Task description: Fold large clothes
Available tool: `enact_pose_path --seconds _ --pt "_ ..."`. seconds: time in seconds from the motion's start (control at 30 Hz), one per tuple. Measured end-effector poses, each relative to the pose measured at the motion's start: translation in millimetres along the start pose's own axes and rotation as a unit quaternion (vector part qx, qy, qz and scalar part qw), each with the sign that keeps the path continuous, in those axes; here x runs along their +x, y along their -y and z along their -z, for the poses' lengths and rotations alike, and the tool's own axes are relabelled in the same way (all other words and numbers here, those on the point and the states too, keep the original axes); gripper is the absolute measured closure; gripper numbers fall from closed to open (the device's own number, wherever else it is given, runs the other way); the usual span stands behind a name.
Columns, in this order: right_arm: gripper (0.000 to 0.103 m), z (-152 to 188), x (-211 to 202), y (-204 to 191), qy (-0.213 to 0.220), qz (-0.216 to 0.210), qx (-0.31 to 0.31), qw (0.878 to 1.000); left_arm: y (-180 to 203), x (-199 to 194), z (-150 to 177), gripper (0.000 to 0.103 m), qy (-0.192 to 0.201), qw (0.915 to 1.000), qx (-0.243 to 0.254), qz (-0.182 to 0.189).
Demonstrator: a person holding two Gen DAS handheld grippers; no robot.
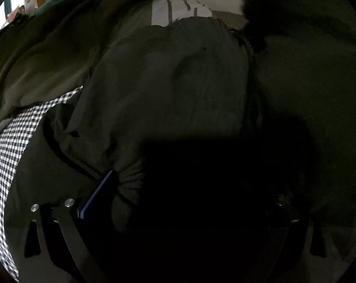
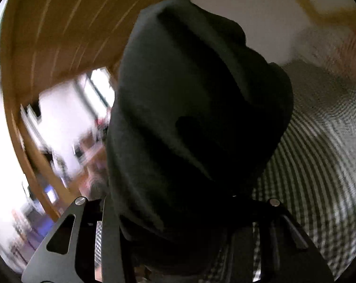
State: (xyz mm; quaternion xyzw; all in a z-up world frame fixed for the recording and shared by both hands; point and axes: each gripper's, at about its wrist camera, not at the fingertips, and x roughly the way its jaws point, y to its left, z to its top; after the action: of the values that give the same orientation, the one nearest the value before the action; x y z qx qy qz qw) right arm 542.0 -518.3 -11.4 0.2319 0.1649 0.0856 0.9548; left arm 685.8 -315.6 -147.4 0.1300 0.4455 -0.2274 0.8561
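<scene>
we see right gripper [image 2: 178, 224] jaws clamped on dark garment [image 2: 196, 108], bunch draped ahead of them; left gripper [image 1: 178, 200] jaws' state: cannot tell, shadowed.

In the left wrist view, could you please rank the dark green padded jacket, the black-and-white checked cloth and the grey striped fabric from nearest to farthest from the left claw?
1. Dark green padded jacket: bunched against the left claw, by its blue finger pad.
2. Black-and-white checked cloth: lower left, beneath the jacket.
3. Grey striped fabric: top centre, beyond the jacket.
</scene>
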Motion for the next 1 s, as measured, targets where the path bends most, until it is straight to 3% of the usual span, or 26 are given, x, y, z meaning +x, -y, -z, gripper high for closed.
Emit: enact_pose_path --seconds 0.1,0.17,0.23,0.33,0.37,0.4,0.47,0.53,0.6,0.7,0.77,0.8,0.9,1.0 --pt "0.064 -7.9 12.9 -33.1 -0.029 0.0 -0.043 0.999 -6.6 -16.0 4.0 0.012 0.01 0.9999 -0.009 0.003" --pt "0.064 -14.6 20.3 -44.4 -0.044 0.005 -0.067 0.997 -25.7 -49.6 15.0 0.012 0.054 0.9971 -0.051 0.017" --pt "0.064 -12.7 26.7 -59.8 -0.054 0.01 -0.09 0.994 -46.2 -72.5 20.1 0.012 0.075 0.9943 -0.076 -0.002" --pt "0.063 -10.4 32.0 -67.2 -0.065 0.01 -0.124 0.99 -63.0 -53.8 15.2 0.011 0.037 0.9967 -0.063 -0.035" --pt "0.064 -10.1 34.1 -76.6 -0.07 0.012 -0.145 0.987 -68.7 -36.8 14.8 0.008 0.014 0.9974 -0.068 -0.018" --pt "0.064 14.7 39.9 -83.2 -0.076 0.014 -0.162 0.984 -71.7 -30.5 15.1 0.005 0.017 0.997 -0.075 -0.007" --pt "0.063 30.5 51.4 -104.3 -0.094 0.025 -0.212 0.973 -72.1 -27.4 13.2 0.005 0.013 0.9968 -0.078 -0.004" --pt "0.063 37.0 61.0 -128.4 -0.113 0.031 -0.248 0.962 -82.9 -34.9 11.9 0.005 0.012 0.9942 -0.104 0.026" --pt "0.063 50.6 76.3 -145.9 -0.135 0.04 -0.278 0.95 -105.9 -53.6 14.2 0.005 0.039 0.9858 -0.157 0.045" --pt "0.06 78.5 99.4 -167.1 -0.173 0.057 -0.324 0.928 -172.0 -105.6 25.6 0.005 0.101 0.963 -0.25 -0.012" --pt "0.059 101.4 114.3 -179.7 -0.192 0.075 -0.361 0.91 -213.7 -137.3 28.8 0.005 0.124 0.9516 -0.281 -0.02" --pt "0.057 116.9 124.8 -188.5 -0.203 0.088 -0.386 0.896 -225.2 -147.7 26.2 0.005 0.123 0.9523 -0.279 -0.014" --pt "0.052 152.3 147.8 -203.6 -0.218 0.119 -0.435 0.865 -229.2 -175.7 4.3 0.005 0.106 0.9707 -0.215 0.019" --pt "0.051 167.6 158.8 -205.6 -0.224 0.136 -0.446 0.856 -196.6 -204.4 -28.7 0.006 0.117 0.9812 -0.14 0.062"
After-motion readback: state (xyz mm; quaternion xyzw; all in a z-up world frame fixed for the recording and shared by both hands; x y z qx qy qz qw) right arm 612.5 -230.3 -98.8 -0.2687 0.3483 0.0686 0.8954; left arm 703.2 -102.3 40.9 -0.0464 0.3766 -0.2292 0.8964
